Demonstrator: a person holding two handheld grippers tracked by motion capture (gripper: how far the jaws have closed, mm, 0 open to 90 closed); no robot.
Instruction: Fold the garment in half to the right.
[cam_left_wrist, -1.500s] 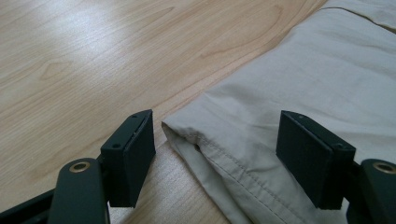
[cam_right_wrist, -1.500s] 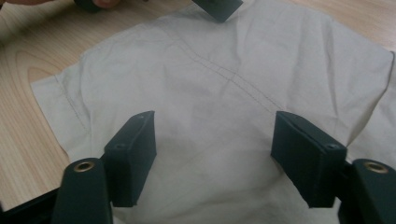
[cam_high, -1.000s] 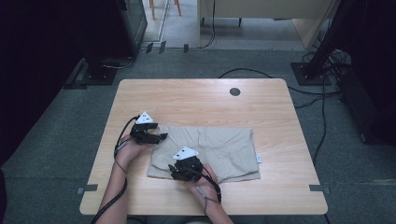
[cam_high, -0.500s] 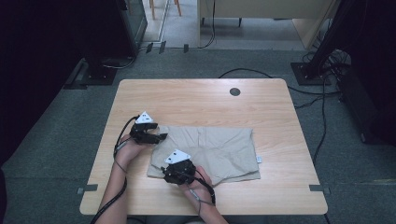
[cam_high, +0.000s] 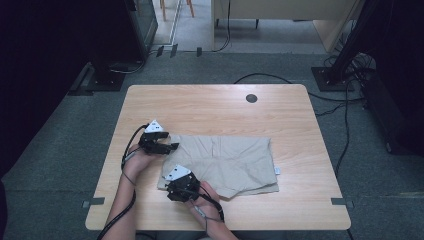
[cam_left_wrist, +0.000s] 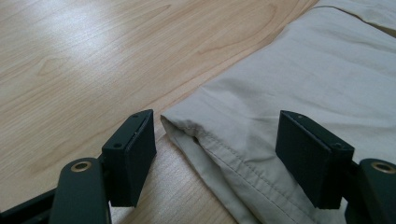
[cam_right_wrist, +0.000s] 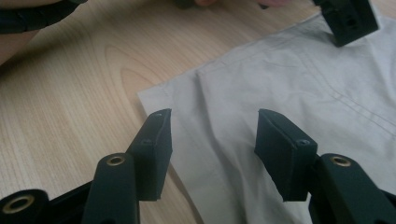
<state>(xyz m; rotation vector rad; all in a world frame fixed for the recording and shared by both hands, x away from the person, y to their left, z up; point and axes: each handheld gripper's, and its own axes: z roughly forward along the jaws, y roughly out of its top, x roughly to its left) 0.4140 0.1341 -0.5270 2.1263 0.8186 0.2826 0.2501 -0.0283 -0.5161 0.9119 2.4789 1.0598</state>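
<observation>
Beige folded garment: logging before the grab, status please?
Left gripper open, straddling hem corner. Right gripper open over near corner. Beige folded cloth garment flat on wooden table. Nothing in the way.

Matt beige cloth shorts (cam_high: 230, 162) on smooth wooden table (cam_high: 210, 107).

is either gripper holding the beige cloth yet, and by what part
Nothing is held. The left gripper stands open around a hemmed corner of the folded beige cloth; the right gripper stands open over another corner.

shorts (cam_left_wrist: 299, 84): cut off by frame top, right | left tongs (cam_right_wrist: 348, 18): partly cropped at top
</observation>
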